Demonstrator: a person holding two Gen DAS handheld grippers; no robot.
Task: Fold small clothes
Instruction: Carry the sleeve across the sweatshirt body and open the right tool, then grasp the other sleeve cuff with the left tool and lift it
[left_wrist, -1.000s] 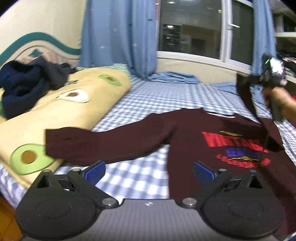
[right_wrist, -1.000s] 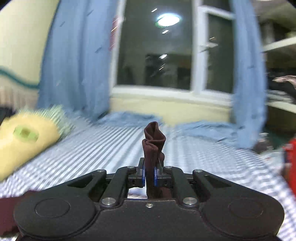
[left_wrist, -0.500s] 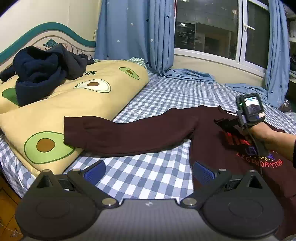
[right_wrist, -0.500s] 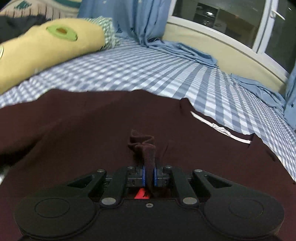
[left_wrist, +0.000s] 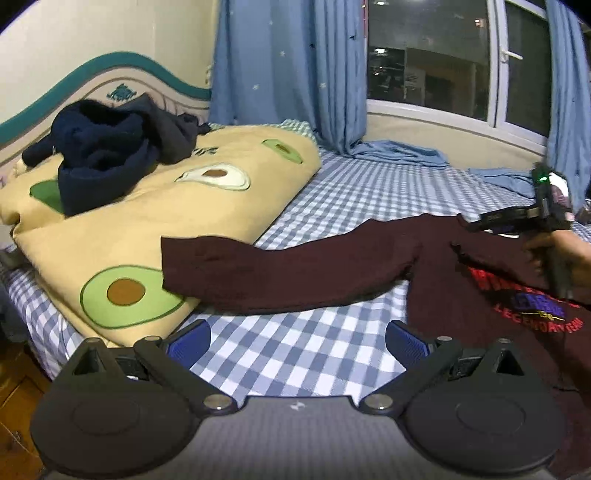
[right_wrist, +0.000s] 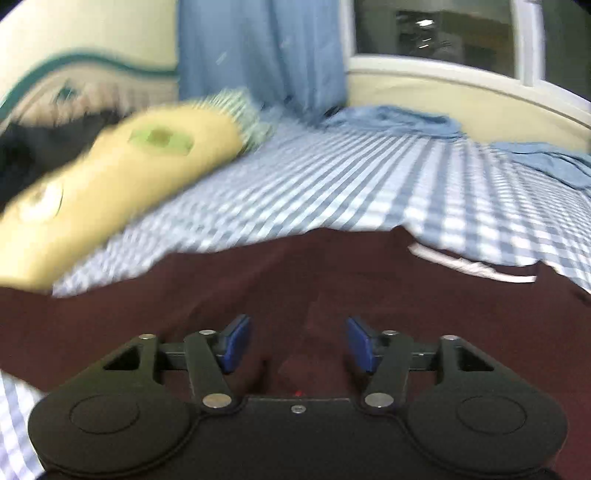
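Observation:
A dark maroon long-sleeved shirt (left_wrist: 436, 273) with a red and blue print lies flat on the checked bed sheet (left_wrist: 295, 347). Its left sleeve (left_wrist: 258, 273) reaches out onto the yellow avocado duvet. Its other sleeve lies folded across the chest. My left gripper (left_wrist: 297, 338) is open and empty, just above the sheet in front of the sleeve. My right gripper (right_wrist: 297, 345) is open and empty, low over the shirt's body (right_wrist: 295, 280). It also shows in the left wrist view (left_wrist: 517, 218) at the right, over the shirt's collar area.
A yellow avocado-print duvet (left_wrist: 159, 221) lies at the left with a dark navy garment (left_wrist: 99, 155) heaped on it. Blue curtains (left_wrist: 291, 74) and a window sill stand behind the bed. The bed's edge and wooden floor (left_wrist: 14, 373) are at lower left.
My right gripper brought the right sleeve down onto the shirt's chest, opened and let it go. My left gripper shifted slightly and stayed open.

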